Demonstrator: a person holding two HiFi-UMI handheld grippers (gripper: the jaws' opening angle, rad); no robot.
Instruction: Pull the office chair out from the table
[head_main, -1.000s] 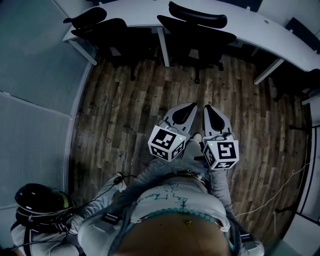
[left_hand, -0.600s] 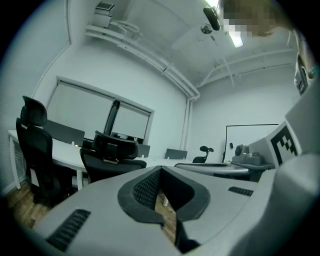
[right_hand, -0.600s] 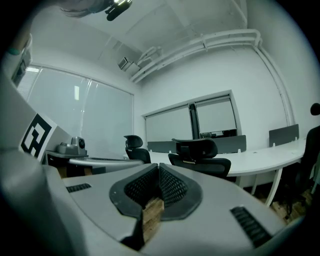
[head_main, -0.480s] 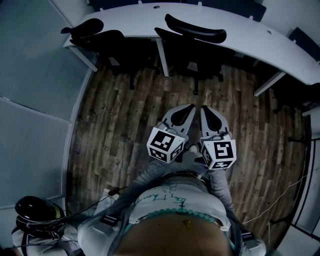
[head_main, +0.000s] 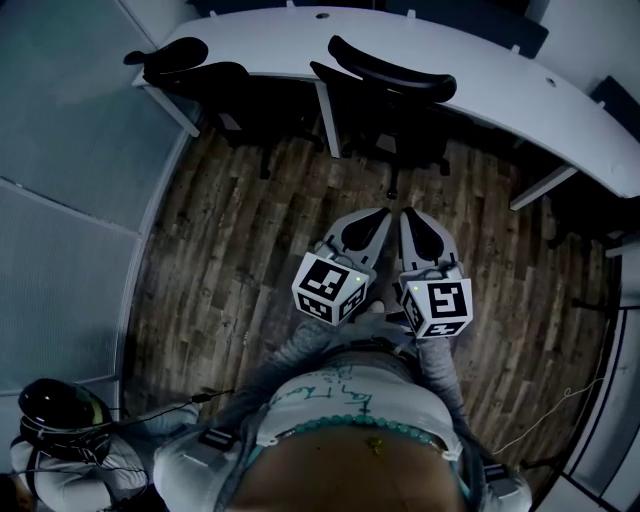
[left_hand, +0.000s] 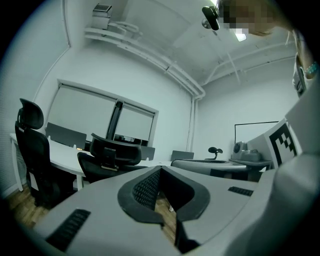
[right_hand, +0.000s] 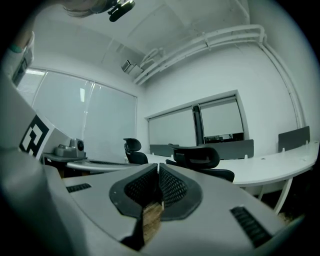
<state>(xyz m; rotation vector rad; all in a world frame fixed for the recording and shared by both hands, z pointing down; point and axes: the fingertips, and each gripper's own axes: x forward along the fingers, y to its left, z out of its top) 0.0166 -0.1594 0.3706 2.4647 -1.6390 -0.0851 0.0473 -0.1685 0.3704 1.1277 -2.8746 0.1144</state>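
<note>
Left tongs (head_main: 383, 214) and right tongs (head_main: 407, 214) closed, empty, facing two office chairs (head_main: 392, 72) (head_main: 200, 75), one table (head_main: 530, 90).

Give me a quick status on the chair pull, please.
Left gripper and right gripper shut, empty. Office chair tucked at the table, untouched. Wood floor between, nothing in the way.

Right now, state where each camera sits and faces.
Head view: on the person's head, looking steeply down at office chair and table; torso, left claw, right claw show.
Left gripper view: on the left claw, looking level along its shut jaws toward the chair.
Right gripper view: on the right claw, likewise; shut jaws show.
Shared: all three show that chair.
</note>
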